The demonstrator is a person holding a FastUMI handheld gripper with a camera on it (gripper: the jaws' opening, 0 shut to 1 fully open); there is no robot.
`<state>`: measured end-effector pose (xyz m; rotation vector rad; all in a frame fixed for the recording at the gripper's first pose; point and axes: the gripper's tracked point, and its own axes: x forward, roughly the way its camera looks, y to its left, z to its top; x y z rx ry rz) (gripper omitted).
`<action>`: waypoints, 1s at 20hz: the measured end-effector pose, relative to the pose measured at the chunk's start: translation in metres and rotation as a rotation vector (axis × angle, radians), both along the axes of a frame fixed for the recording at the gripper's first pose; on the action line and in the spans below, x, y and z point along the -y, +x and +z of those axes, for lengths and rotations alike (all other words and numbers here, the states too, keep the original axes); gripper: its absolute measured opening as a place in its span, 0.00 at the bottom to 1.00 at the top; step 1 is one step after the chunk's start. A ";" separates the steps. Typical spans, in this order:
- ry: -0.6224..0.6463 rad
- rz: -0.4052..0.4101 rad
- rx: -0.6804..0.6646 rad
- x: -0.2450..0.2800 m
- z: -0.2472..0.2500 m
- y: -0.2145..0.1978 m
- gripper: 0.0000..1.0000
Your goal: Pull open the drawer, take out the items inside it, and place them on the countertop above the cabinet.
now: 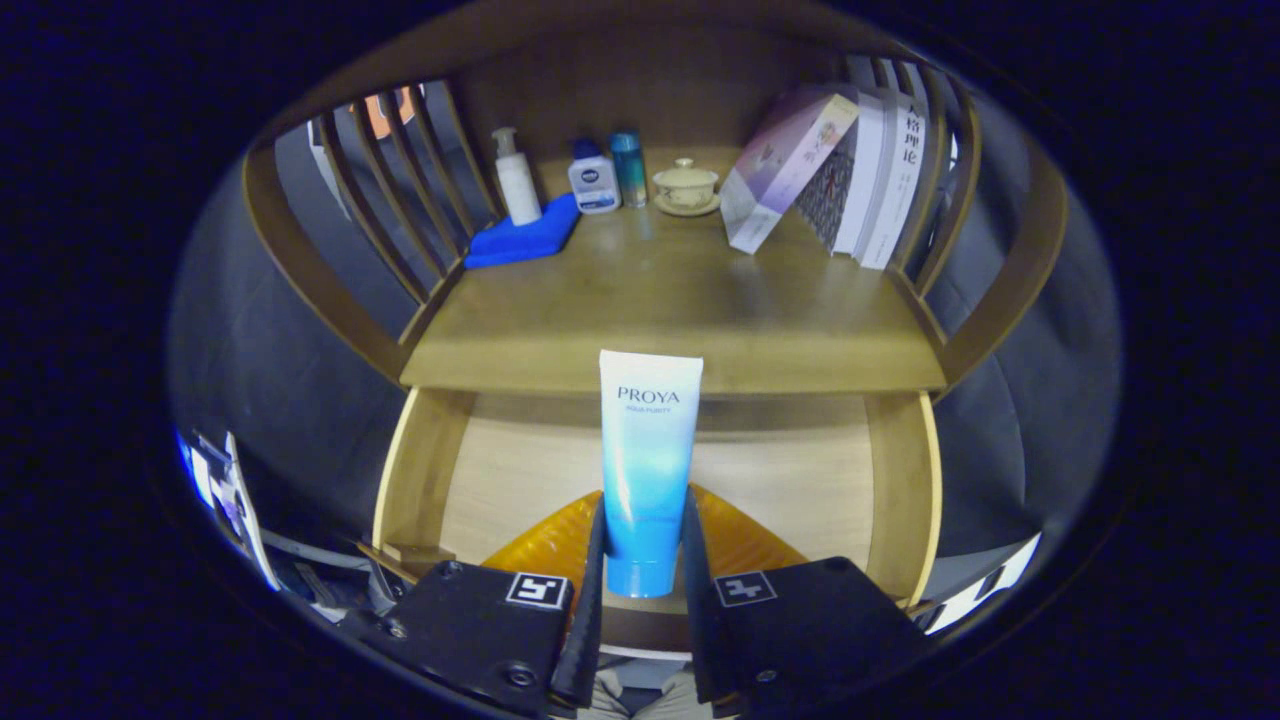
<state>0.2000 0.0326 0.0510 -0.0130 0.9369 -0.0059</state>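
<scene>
Here, gripper (645, 560) clamped on a blue-and-white tube (648, 470), both fingers (594, 560) pressed against its lower end, held upright above the open drawer (500, 470).

Beneath the tube, pale wooden drawer with an orange ribbed thing (545, 540) inside; beyond it, smooth wooden countertop (660, 310) carrying a folded blue cloth (522, 242), white pump bottle (517, 180), two small bottles (610, 172), a lidded cup on a saucer (686, 186), and leaning books (830, 170).
</scene>
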 end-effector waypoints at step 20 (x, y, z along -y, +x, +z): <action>-0.041 -0.038 0.112 -0.022 0.030 0.147 0.40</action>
